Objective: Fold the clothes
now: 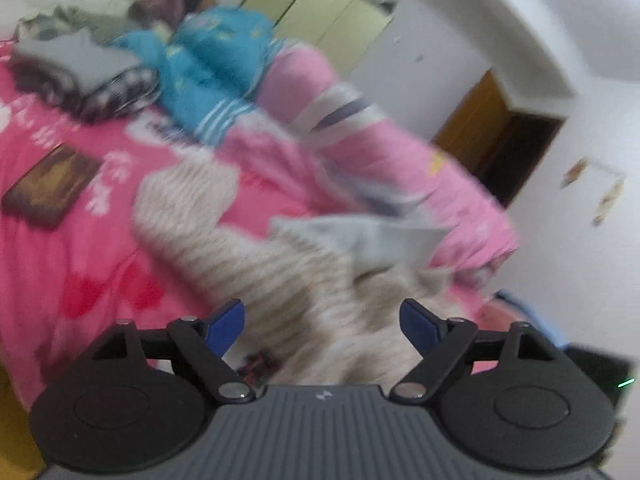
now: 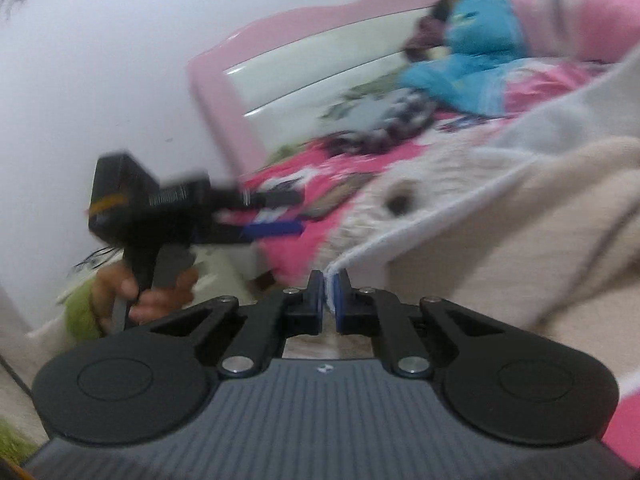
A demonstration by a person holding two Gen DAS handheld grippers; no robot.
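Right gripper (image 2: 329,286) pinched tight on one cream sweater's (image 2: 520,240) white hem, left gripper (image 1: 322,326) wide, empty above it.

From my seat both views were evenly and softly lit, with no hard shadows and no glare. Motion blur smeared nearly everything: in the left view the pink bedspread (image 1: 60,248) and the striped sweater (image 1: 256,256) were streaked, and I could read no print. In the right view the headboard (image 2: 304,68) and the other gripper (image 2: 272,216) were smudged. Only the camera's own black mount stayed sharp. The fisheye bent the walls, and the corners went black.
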